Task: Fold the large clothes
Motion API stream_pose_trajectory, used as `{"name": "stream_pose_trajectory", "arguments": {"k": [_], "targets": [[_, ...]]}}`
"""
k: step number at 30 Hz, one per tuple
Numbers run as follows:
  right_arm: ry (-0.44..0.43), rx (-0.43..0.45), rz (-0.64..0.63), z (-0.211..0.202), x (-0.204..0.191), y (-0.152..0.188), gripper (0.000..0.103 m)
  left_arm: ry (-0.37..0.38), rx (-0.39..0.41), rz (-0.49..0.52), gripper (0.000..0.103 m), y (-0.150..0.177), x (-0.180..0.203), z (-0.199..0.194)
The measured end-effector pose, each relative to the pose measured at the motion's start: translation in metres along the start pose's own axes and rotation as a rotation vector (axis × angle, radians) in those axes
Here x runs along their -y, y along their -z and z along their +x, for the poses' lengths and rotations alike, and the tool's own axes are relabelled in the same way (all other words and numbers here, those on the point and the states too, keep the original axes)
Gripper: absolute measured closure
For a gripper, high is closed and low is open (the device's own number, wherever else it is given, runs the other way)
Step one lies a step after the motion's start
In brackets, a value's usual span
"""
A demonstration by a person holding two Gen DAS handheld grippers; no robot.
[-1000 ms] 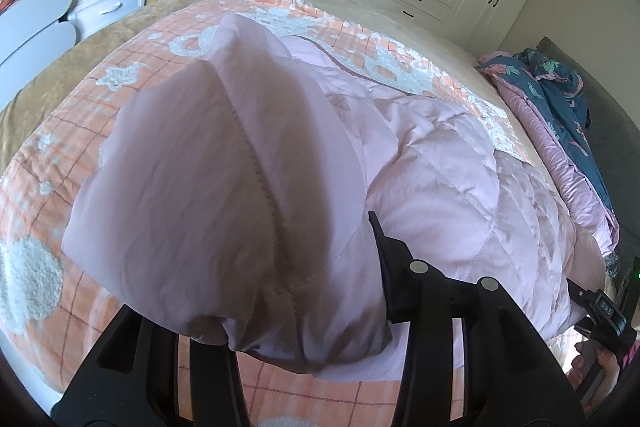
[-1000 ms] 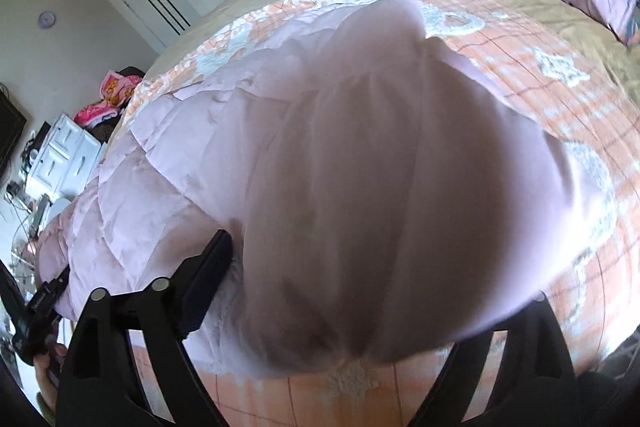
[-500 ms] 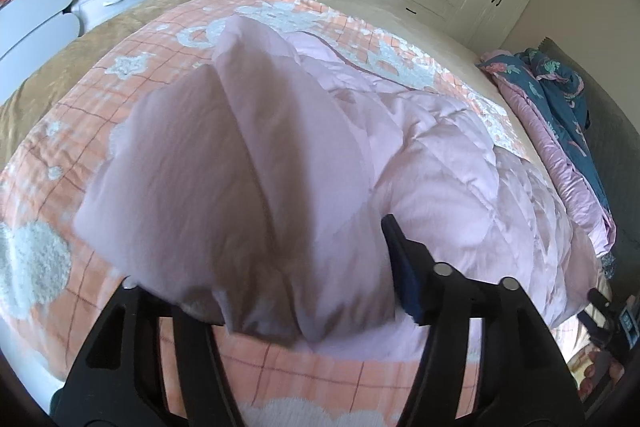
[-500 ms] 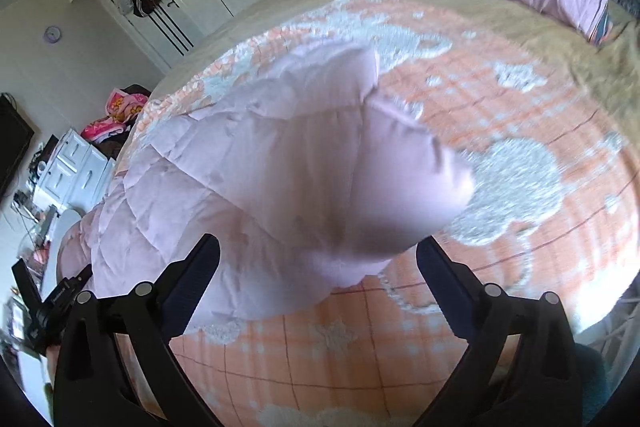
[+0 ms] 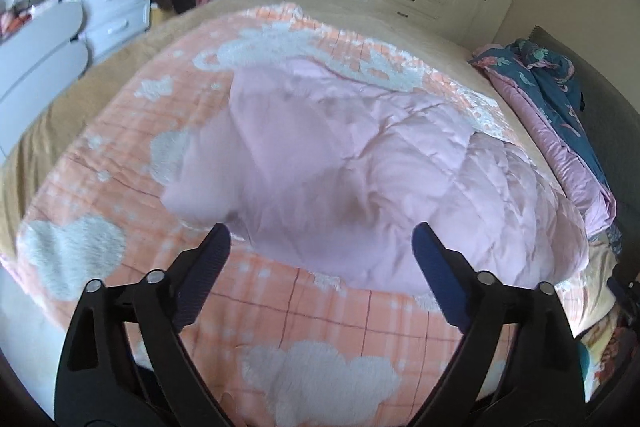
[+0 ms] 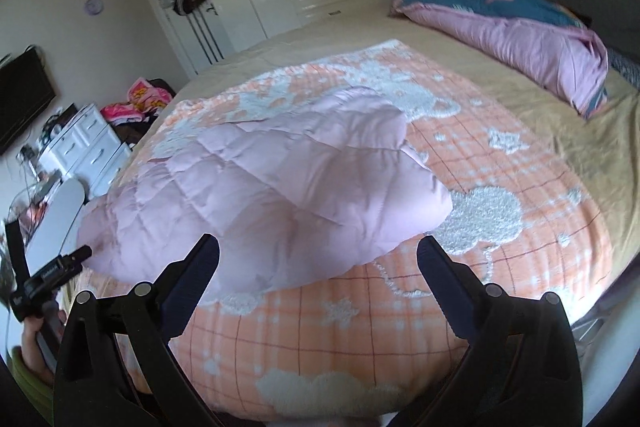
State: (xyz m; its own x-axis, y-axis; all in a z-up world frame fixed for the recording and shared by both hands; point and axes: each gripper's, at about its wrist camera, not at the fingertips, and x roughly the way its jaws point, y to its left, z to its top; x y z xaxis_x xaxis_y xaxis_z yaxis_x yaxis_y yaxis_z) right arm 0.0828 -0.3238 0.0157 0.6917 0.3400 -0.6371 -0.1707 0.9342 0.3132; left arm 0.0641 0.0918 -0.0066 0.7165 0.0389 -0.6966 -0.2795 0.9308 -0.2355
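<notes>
While both pairs of fingers stood spread wide with nothing between them, the pink quilted jacket [image 5: 360, 171] lay just ahead of and below the tips, on the peach checked blanket [image 5: 328, 311]. The left gripper [image 5: 320, 247] had just been opening, with no cloth left between its fingers; the right gripper [image 6: 318, 255] was likewise released, the jacket's near rounded fold [image 6: 320, 227] lying just beyond it. The jacket's long axis ran across the bed [image 6: 520, 83], from one gripper toward the other. In the right wrist view its far end reached toward the left gripper's handle [image 6: 48, 279]. Each hand looked about equally near its own end, so the next fold probably called for both. Bare blanket lay all round the jacket, the bed's near edge sat close under the fingers, and a rolled duvet [image 6: 520, 27] lay well apart by the headboard.
</notes>
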Motion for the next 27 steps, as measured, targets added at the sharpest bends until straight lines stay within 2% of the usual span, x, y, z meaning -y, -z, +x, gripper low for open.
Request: {"name": "stream_pose_trajectory", "arguments": {"k": [15,27], "targets": [[-0.015,0.137,-0.193,-0.066,-0.050,0.013,0.004,0.056,0.117,0.089,0.009,0.018,0.026,-0.078],[-0.010,0.239,-0.278,-0.099,-0.072,0.028,0.004,0.103,0.182,0.147,0.009,0.032,0.045,-0.108]]}}
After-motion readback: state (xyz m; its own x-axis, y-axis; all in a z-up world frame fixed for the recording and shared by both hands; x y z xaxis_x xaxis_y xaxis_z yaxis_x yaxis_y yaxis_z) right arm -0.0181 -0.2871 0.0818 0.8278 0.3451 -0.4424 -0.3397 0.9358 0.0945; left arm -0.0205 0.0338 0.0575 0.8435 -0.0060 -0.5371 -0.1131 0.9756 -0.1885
